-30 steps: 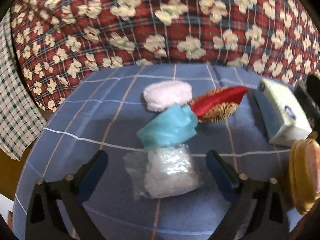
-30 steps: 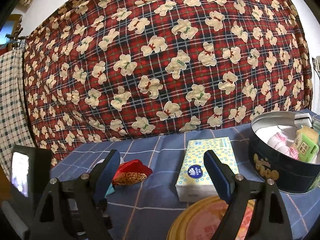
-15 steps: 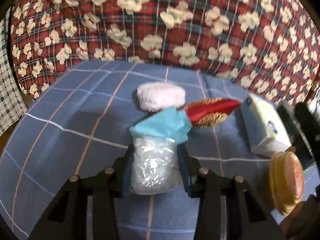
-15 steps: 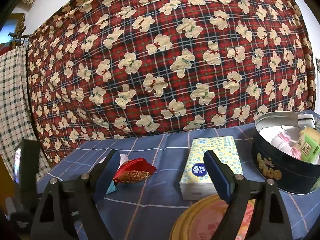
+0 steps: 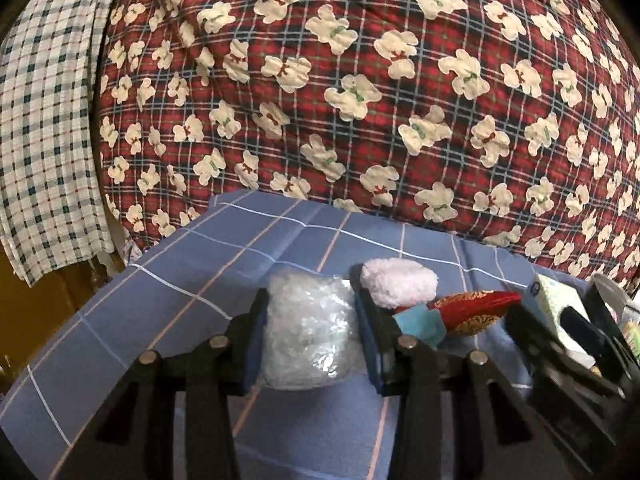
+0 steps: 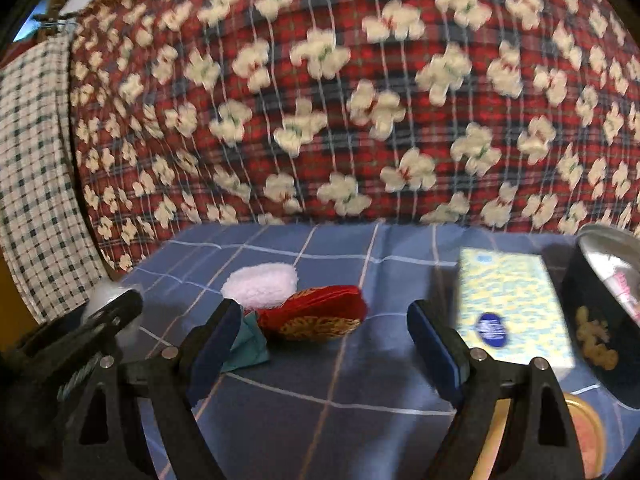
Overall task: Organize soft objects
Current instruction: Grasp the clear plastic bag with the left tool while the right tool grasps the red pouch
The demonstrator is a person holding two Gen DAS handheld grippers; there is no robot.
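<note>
The left gripper (image 5: 310, 328) pinches a clear plastic bag of white stuffing (image 5: 308, 332), its two pads pressed against the bag's sides, and the bag bulges forward and upward between them. Just past the left gripper's right jaw lie a fluffy white pad (image 5: 398, 282), a folded teal cloth (image 5: 420, 324) and a red pouch with gold embroidery (image 5: 476, 310), all bunched together on the blue checked tablecloth (image 5: 192, 296).

The right gripper (image 6: 320, 344) has its jaws spread wide with nothing between the pads. The red pouch (image 6: 316, 314) sits ahead of the gap, nearer the left jaw, with the teal cloth (image 6: 248, 344) partly hidden behind that jaw and the white pad (image 6: 260, 284) further back. Beyond the right jaw lies a yellow-and-blue patterned tissue pack (image 6: 508, 304) bearing a dark blue oval logo; its lettering is too blurred to read. Further right stands a dark round tin (image 6: 596, 336) with a gold motif on its wall, and below the right jaw a gold-rimmed lid (image 6: 584, 436) shows. A red plaid cloth printed with cream bears (image 6: 320, 100) fills the background.
</note>
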